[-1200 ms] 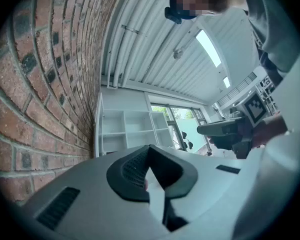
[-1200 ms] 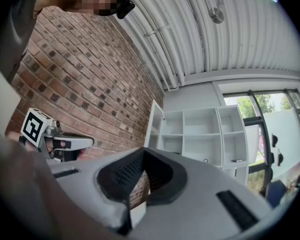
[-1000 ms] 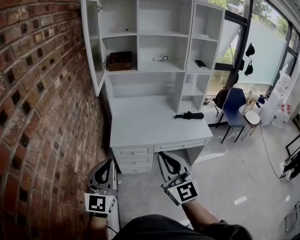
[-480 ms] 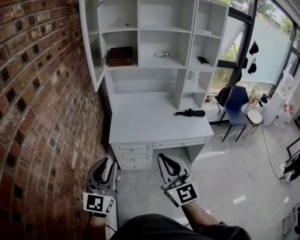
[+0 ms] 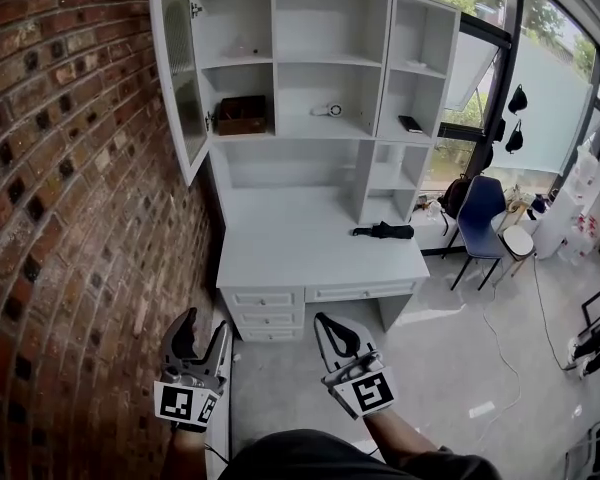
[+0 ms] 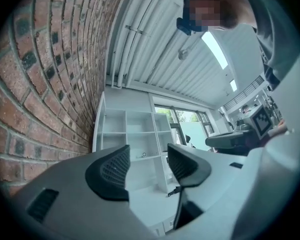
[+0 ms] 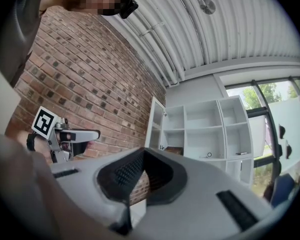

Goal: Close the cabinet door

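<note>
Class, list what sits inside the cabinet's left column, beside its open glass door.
A brown box stands on the lower shelf; the upper shelf holds something pale, too faint to name. The box's contents are hidden.

The left gripper (image 6: 148,155) sits at 6 o'clock. Its jaws stand apart and have just been opening, with nothing between them (only the far cabinet shows through the gap). The cabinet (image 6: 135,130) is at the centre. Its door (image 6: 98,126) is swung open at the 9 o'clock side, edge-on beside the brick wall (image 6: 45,74). The ceiling (image 6: 190,59) fills 12 to 2 o'clock.
</note>
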`<move>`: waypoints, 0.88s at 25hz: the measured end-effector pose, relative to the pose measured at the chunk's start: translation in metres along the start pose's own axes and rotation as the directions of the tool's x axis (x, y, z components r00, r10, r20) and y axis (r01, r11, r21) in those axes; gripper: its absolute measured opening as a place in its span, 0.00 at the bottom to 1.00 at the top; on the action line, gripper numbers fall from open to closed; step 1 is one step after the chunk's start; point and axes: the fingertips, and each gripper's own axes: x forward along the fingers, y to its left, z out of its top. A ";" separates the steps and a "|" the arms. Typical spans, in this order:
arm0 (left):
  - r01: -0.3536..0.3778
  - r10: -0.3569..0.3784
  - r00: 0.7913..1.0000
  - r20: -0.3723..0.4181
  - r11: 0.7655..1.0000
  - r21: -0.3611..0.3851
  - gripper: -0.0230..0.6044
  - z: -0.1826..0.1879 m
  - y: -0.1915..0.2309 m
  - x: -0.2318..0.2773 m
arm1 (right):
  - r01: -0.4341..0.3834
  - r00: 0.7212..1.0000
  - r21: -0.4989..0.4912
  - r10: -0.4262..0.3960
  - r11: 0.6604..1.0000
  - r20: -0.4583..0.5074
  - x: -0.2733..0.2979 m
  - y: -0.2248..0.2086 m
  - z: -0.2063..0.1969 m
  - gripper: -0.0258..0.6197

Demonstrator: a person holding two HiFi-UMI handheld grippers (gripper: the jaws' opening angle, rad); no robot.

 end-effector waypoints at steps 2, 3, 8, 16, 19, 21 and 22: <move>-0.006 0.006 1.000 0.010 1.000 0.019 0.56 0.007 -0.003 0.003 | 0.000 1.000 0.005 0.000 1.000 0.009 -0.003 -0.007 0.000 0.04; -0.013 0.013 1.000 0.012 0.999 0.030 0.60 0.010 -0.004 0.003 | 0.001 1.000 0.007 -0.001 1.000 0.013 -0.005 -0.009 0.001 0.04; -0.039 0.039 0.999 0.008 0.998 0.049 0.67 0.016 -0.011 0.004 | 0.004 1.000 0.002 -0.004 1.000 0.021 -0.015 -0.019 0.002 0.04; -0.078 0.078 0.997 -0.004 0.997 0.025 0.67 0.013 -0.001 0.005 | -0.002 1.000 0.014 0.002 1.000 0.016 -0.016 -0.023 -0.005 0.04; -0.094 0.094 0.996 -0.006 0.995 0.034 0.67 0.013 0.008 0.004 | -0.022 1.000 0.028 0.022 0.999 0.000 -0.008 -0.018 -0.015 0.04; -0.105 0.105 0.994 0.000 0.994 0.036 0.67 0.015 0.018 0.006 | -0.042 0.999 0.033 0.042 0.999 -0.013 0.000 -0.012 -0.021 0.04; -0.110 0.110 0.994 0.008 0.993 0.038 0.67 0.017 0.024 0.009 | -0.050 0.999 0.033 0.051 0.998 -0.019 0.006 -0.010 -0.023 0.04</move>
